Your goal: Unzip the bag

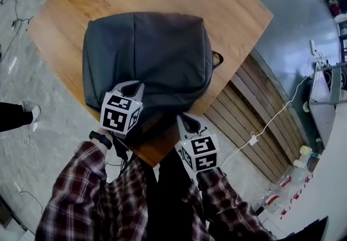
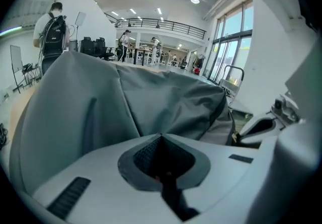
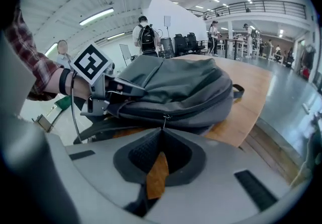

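A dark grey backpack (image 1: 146, 56) lies flat on the round wooden table (image 1: 227, 1), its near end at the table's front edge. My left gripper (image 1: 134, 89) rests on the bag's near left part with jaws shut, pinching a fold of the fabric (image 2: 151, 97). From the right gripper view, the left gripper (image 3: 118, 89) sits at the bag's (image 3: 176, 87) left end. My right gripper (image 1: 186, 122) is at the bag's near right side. Its jaws (image 3: 162, 130) are shut on the small metal zipper pull (image 3: 163, 120), which hangs from the closed zipper line (image 3: 201, 109).
The table's front edge (image 1: 162, 156) runs just under both grippers. A wooden slatted platform (image 1: 255, 115) and a white cable with a plug (image 1: 252, 139) lie on the floor at right. A person wearing a backpack (image 3: 146, 36) stands far behind the table.
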Available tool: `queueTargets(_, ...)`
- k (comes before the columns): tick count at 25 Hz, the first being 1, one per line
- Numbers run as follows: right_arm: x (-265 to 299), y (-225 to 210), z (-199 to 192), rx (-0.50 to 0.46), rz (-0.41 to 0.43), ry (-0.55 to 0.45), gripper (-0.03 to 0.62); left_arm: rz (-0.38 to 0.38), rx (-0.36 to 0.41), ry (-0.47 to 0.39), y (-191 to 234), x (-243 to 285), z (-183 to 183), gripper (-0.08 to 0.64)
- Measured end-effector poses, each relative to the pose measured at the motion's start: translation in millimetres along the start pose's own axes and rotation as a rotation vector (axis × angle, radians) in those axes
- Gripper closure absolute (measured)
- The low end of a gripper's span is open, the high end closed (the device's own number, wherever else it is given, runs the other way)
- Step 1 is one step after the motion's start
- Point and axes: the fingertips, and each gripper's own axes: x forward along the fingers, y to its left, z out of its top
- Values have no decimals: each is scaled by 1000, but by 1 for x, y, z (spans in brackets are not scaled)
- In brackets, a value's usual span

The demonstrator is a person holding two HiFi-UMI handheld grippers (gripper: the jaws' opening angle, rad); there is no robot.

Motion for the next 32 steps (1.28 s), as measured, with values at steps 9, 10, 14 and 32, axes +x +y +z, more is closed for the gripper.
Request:
queueTargets(9,49,98,16,-131,181,59,578,-101,-186,-44,4,-2,8,551)
queueTargets(10,50,100,16,-140,190,64,578,-101,-186,-47,4,-1,9,552)
queueTargets(14,51,102,18,-142,237,62,578,-103,-190,-53,3,0,12,552)
queueTargets(32,-28,76,76,-170,68,-98,577,-44,-261,-430,-24,-123,91,551)
